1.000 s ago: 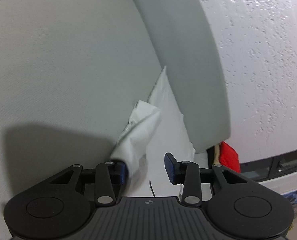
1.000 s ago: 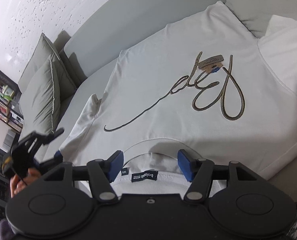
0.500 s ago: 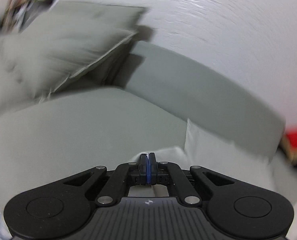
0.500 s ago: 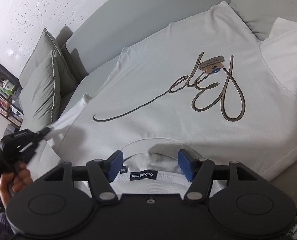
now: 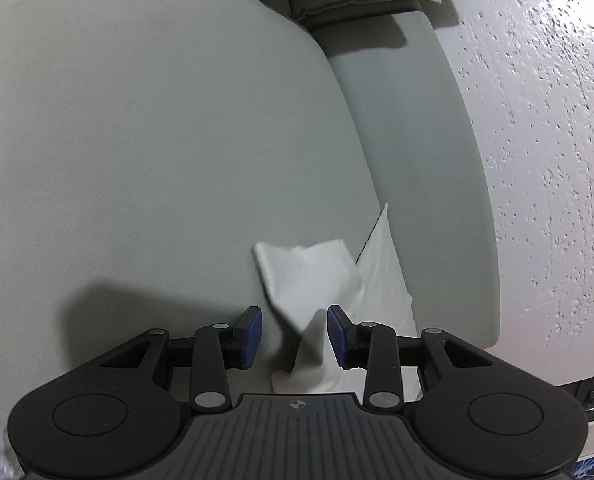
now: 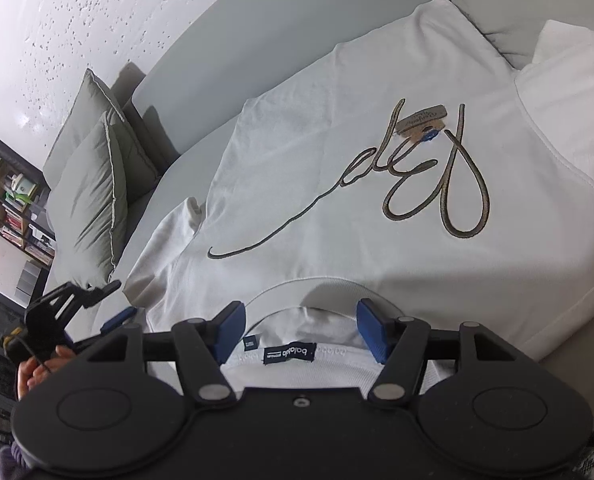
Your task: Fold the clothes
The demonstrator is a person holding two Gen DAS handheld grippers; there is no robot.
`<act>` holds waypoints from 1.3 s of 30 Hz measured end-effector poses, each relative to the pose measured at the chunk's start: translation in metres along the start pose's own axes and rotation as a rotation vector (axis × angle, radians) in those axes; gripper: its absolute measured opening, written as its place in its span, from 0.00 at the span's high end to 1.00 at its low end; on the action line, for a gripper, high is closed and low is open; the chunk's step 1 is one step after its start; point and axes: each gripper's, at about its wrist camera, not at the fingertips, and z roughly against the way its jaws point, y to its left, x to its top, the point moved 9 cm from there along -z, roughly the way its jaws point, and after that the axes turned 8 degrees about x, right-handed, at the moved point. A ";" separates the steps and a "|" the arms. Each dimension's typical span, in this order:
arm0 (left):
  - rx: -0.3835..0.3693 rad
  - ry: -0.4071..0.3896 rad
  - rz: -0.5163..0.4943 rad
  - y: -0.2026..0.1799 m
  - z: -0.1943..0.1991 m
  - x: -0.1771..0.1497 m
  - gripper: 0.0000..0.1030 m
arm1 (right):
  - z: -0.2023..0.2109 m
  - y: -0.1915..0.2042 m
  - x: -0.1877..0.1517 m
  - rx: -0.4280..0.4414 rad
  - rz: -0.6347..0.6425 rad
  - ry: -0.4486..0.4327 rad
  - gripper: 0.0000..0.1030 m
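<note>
A white T-shirt (image 6: 377,184) with a gold script logo lies spread front-up on a grey sofa seat (image 6: 193,156). My right gripper (image 6: 299,330) is open and hovers over the collar and its dark neck label (image 6: 290,354). The shirt's left sleeve (image 5: 309,280) lies rumpled on the seat in the left wrist view. My left gripper (image 5: 295,336) is open with the sleeve cloth between the jaws, apart from both pads. It also shows in the right wrist view (image 6: 109,304), at the sleeve end.
Two grey cushions (image 6: 93,200) lean at the far end of the sofa. The sofa backrest (image 5: 417,184) runs along a white textured wall (image 5: 537,160). Bookshelves (image 6: 9,200) stand beyond the cushions. A second white cloth (image 6: 569,92) lies at the right.
My left gripper, shut on the sleeve half a second ago, has opened and let the sleeve drop onto the seat. My right gripper has stayed open over the collar.
</note>
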 end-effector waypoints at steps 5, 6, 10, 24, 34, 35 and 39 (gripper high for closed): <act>0.033 0.034 0.010 -0.003 -0.031 0.010 0.80 | 0.000 0.001 0.000 -0.004 0.004 0.001 0.41; 0.046 0.043 0.020 -0.001 -0.036 0.012 0.83 | 0.000 0.001 0.000 -0.004 0.004 0.002 0.41; 0.072 0.018 0.037 0.004 -0.036 0.016 1.00 | -0.001 0.001 0.000 -0.007 0.006 0.003 0.41; 0.529 -0.285 -0.419 -0.024 -0.006 0.016 0.93 | -0.004 0.006 -0.001 -0.047 0.076 0.039 0.37; 0.079 -0.093 -0.330 -0.038 0.025 -0.017 0.82 | 0.001 0.005 -0.003 -0.006 0.051 0.036 0.35; 0.043 -0.062 -0.388 -0.047 0.022 -0.024 0.82 | 0.000 0.005 -0.003 -0.006 0.053 0.036 0.34; 0.074 0.111 -0.503 -0.058 -0.014 -0.048 0.82 | -0.001 0.008 -0.004 -0.013 0.069 0.039 0.31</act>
